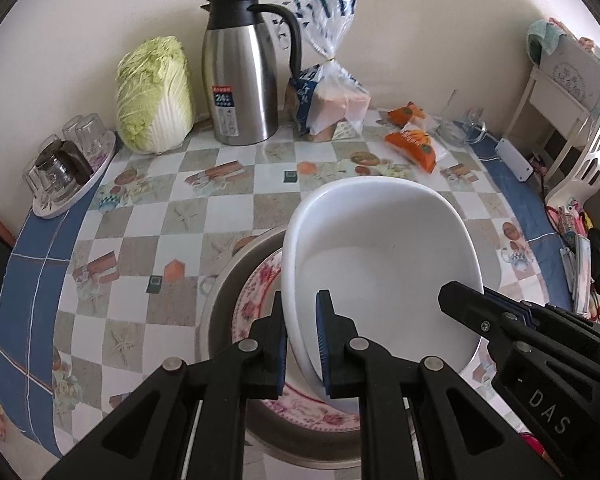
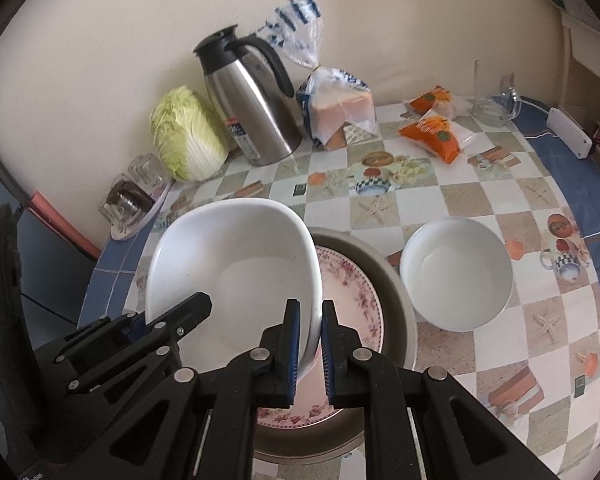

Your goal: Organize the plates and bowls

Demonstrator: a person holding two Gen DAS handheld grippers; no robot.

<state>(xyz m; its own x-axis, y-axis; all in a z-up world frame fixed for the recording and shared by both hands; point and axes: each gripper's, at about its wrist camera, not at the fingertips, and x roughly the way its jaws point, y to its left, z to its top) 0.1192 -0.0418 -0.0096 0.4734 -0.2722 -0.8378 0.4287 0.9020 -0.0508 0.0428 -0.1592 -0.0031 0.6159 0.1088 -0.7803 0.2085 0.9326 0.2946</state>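
- Large white bowl (image 1: 380, 256) sits tilted above the floral plate (image 2: 352, 292), which lies inside a metal basin (image 2: 396, 300) at the near edge of the surface (image 1: 228, 196). Whether the bowl's underside touches the plate cannot be told.
- Left hand-held gripper (image 1: 302, 340): jaws narrowly apart, straddling the bowl's left rim, one pad inside, one outside. Pads look pressed to the wall; I judge it a grip.
- Right hand-held gripper (image 2: 310, 344): same pose on the opposite rim, jaws nearly closed on the wall.
- Second, smaller white bowl (image 2: 456, 274) stands upright on the surface just right of the basin, untouched.
- Likely step: lowering or lifting the large bowl relative to the plate; direction cannot be read.
- Risks, as judgement:
  - Smooth glazed rim held only by two thin pads; uneven pull between hands could twist it loose and drop it on the plate, chipping either.
  - The tilt means one edge would land first and could skid the plate against the basin wall.
  - A swing rightward could knock the smaller bowl.
- Far edge of the surface: steel thermos jug (image 1: 244, 76), cabbage (image 1: 154, 96), bagged bread (image 1: 328, 100), orange snack packets (image 1: 414, 144), tray of upturned glasses (image 1: 66, 164) at the left edge. All well apart from the work.
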